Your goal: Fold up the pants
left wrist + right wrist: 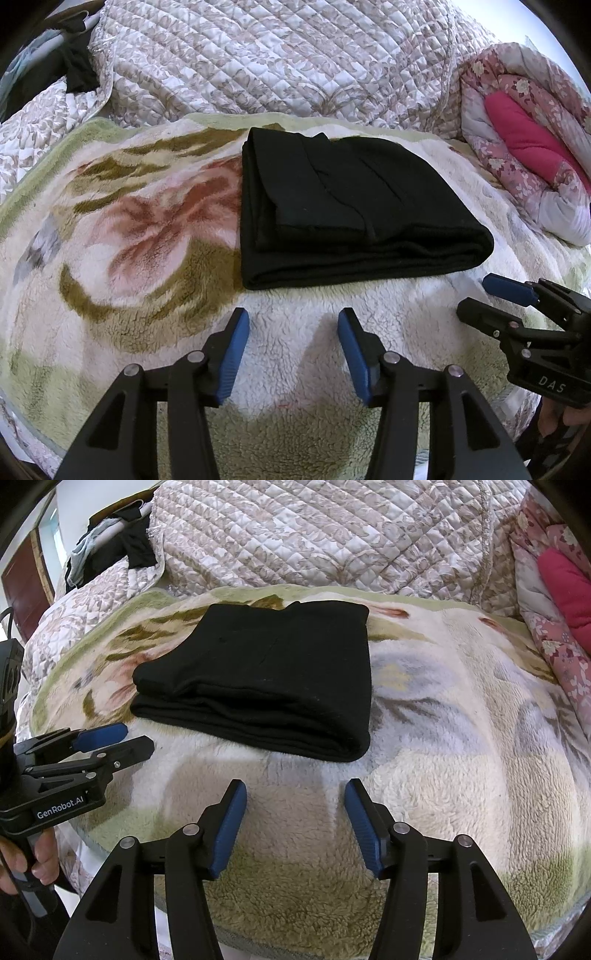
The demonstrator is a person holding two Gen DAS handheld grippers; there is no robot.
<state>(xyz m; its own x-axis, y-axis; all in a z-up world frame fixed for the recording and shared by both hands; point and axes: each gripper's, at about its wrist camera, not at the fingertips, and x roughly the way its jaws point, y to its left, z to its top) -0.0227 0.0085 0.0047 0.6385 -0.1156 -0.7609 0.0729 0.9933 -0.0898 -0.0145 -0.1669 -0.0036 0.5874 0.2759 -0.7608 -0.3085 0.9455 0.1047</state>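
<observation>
The black pants point(343, 210) lie folded in a compact stack on the fleece blanket point(129, 229). Just short of the stack, the left hand-held gripper point(293, 321) and right hand-held gripper point(295, 792) hover with jaws apart, empty. Folding looks finished; only a final tidy seems left.

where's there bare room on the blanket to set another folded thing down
Bare fleece blanket lies left of the folded black pants, up to the quilted cover. In the right wrist view, a broad patch runs from the pants to the pink floral bedding. The near strip is crowded: left gripper and right gripper hover there, open.
</observation>
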